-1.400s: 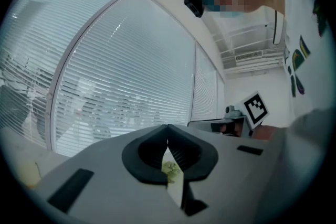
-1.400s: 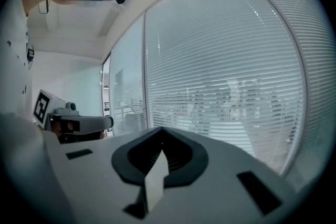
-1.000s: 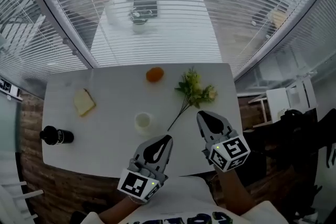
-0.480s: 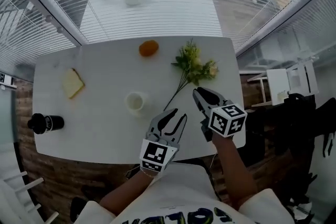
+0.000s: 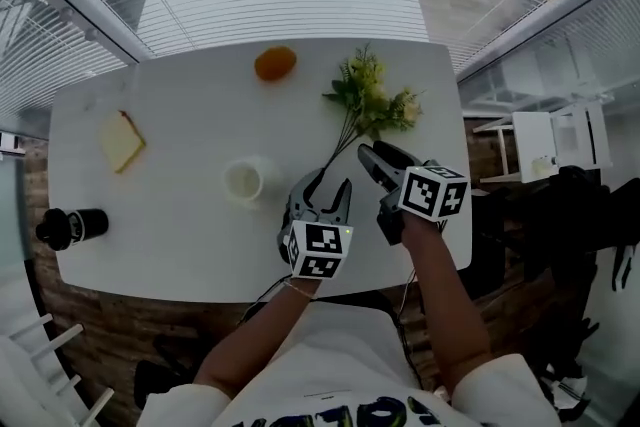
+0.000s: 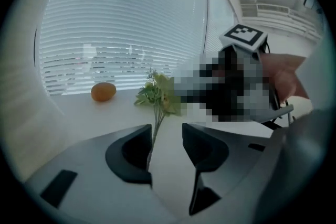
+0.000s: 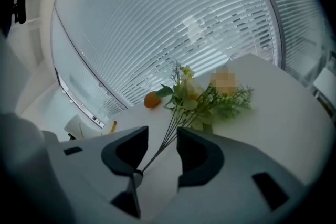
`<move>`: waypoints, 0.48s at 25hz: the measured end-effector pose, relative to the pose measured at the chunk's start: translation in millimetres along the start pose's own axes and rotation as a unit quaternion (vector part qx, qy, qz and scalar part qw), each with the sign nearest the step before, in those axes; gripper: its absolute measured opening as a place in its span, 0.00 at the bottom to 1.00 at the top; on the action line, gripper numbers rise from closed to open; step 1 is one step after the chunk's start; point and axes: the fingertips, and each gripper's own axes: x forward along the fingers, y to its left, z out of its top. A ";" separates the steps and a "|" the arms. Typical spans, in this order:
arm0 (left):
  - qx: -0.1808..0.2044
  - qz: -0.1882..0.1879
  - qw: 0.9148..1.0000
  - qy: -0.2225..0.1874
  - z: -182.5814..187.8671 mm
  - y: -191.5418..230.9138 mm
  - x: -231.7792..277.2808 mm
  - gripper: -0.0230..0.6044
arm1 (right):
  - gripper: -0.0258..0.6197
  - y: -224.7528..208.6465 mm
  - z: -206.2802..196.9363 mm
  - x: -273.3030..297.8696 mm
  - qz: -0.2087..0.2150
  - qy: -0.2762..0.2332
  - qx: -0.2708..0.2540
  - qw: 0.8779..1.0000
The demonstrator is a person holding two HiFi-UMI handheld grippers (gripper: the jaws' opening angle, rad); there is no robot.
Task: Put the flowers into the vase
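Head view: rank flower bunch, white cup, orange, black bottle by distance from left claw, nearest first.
1. Green-yellow flower bunch: stem lies between the left claw's jaws, which have just been opening.
2. White round cup: just left.
3. Round orange fruit: far table edge.
4. Black cylindrical bottle: far left.

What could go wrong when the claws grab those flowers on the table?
The left gripper and right gripper have just been opening their jaws; the thin stems lie between both, not yet pinched. In the left gripper view the stem sits close against one jaw, so it might slip out. Two grippers pulling the same stems could bend them. The white vase stands close by and might get knocked.
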 end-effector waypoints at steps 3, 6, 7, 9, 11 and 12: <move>0.003 0.020 0.999 0.032 -12.7 11.9 16.3 0.34 | 0.32 -9.1 -6.5 11.6 0.005 0.011 0.022 1.000; -0.007 0.016 0.997 0.073 -27.4 16.9 29.8 0.31 | 0.35 -17.5 -11.9 23.0 0.012 0.020 0.061 0.998; -0.009 0.012 0.997 0.082 -30.0 16.5 32.3 0.28 | 0.37 -20.0 -13.5 27.1 0.015 0.023 0.078 0.997; -0.007 0.012 0.996 0.089 -30.7 16.9 34.5 0.17 | 0.42 -25.8 -15.6 34.3 0.022 0.026 0.114 0.993; -0.010 0.013 0.996 0.091 -30.6 18.5 35.2 0.10 | 0.44 -32.6 -15.2 39.8 0.024 0.025 0.141 0.989; -0.011 0.014 0.996 0.093 -30.6 19.3 35.5 0.10 | 0.45 -35.7 -14.2 42.4 0.025 0.024 0.149 0.988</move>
